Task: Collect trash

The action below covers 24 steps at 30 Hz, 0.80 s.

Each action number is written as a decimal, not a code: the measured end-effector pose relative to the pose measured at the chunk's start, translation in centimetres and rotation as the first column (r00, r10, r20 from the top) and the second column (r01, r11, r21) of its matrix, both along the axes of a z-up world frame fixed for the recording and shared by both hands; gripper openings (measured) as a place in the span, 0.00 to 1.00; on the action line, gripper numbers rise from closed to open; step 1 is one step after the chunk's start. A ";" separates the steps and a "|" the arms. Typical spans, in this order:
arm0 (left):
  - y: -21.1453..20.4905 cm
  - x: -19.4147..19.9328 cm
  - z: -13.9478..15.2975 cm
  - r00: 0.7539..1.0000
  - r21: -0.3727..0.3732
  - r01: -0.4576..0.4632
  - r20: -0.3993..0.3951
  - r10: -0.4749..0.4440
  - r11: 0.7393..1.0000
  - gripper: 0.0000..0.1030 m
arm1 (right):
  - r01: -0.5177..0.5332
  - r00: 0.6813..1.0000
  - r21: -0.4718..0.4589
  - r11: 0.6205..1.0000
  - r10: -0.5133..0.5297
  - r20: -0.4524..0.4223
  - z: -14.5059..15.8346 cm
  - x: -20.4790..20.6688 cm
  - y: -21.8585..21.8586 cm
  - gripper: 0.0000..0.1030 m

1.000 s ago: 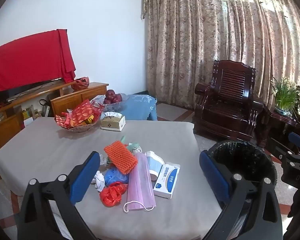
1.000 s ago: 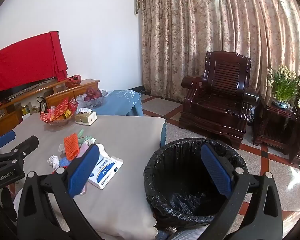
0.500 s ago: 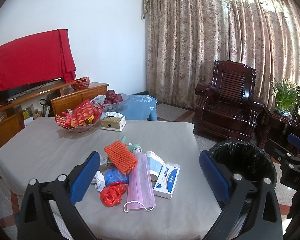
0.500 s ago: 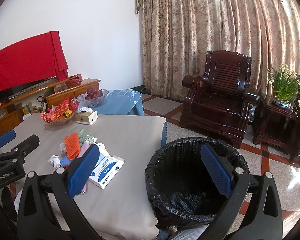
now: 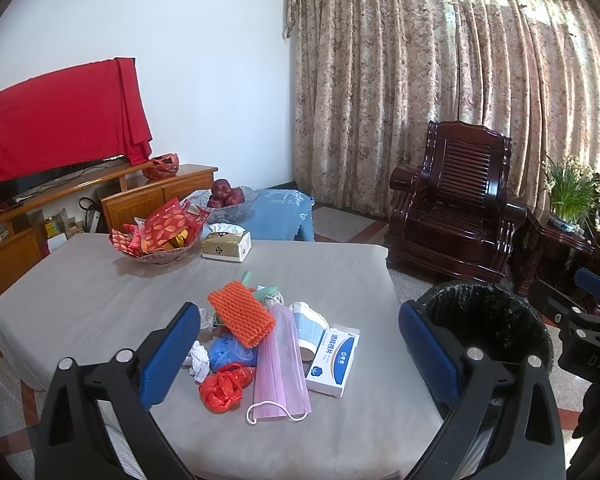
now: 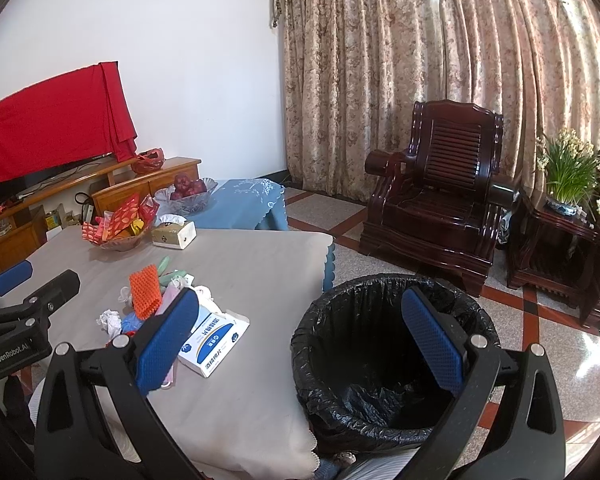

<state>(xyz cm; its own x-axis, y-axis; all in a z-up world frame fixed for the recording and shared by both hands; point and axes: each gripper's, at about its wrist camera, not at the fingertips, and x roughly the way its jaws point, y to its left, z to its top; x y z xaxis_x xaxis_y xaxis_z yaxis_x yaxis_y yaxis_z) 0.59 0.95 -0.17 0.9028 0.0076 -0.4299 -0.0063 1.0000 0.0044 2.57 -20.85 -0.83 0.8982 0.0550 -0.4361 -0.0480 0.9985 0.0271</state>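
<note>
Grey-clothed table (image 5: 80, 292), tissue box (image 5: 226, 245) behind trash pile (image 5: 260, 340), bin (image 6: 379, 344) beside

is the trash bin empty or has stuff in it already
Looks empty: the right wrist view shows only crumpled black liner inside the trash bin. The trash pile is on the table.

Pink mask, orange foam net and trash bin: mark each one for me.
pink mask (image 5: 280, 364), left wrist view, middle of its pleated panel.
orange foam net (image 5: 240, 314), left wrist view, centre of its mesh.
trash bin (image 6: 339, 308), right wrist view, far-left bag-lined rim.
</note>
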 end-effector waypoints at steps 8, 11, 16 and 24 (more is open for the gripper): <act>-0.1 -0.1 0.2 1.000 0.001 0.000 0.000 0.000 1.000 0.94 | -0.001 1.000 -0.001 1.000 0.001 0.001 -0.1 0.1 0.3 0.95; 0.0 -0.1 0.2 1.000 0.000 -0.001 -0.001 0.001 1.000 0.94 | 0.000 1.000 0.000 1.000 0.000 -0.001 -0.1 0.1 0.3 0.95; -0.1 -0.1 0.2 1.000 0.000 0.000 0.000 0.000 1.000 0.94 | -0.001 1.000 0.000 1.000 0.001 -0.002 -0.2 0.1 0.6 0.95; -0.1 -0.2 0.2 1.000 -0.001 -0.001 0.000 0.001 1.000 0.94 | 0.000 1.000 0.001 1.000 0.000 -0.002 -0.2 0.1 0.6 0.95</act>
<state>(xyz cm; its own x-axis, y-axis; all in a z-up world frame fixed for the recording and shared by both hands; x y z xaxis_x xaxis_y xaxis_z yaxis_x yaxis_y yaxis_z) 0.43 0.86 0.05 0.9030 0.0079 -0.4296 -0.0070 1.0000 0.0036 2.72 -20.27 -1.01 0.8972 0.0553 -0.4382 -0.0478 0.9985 0.0281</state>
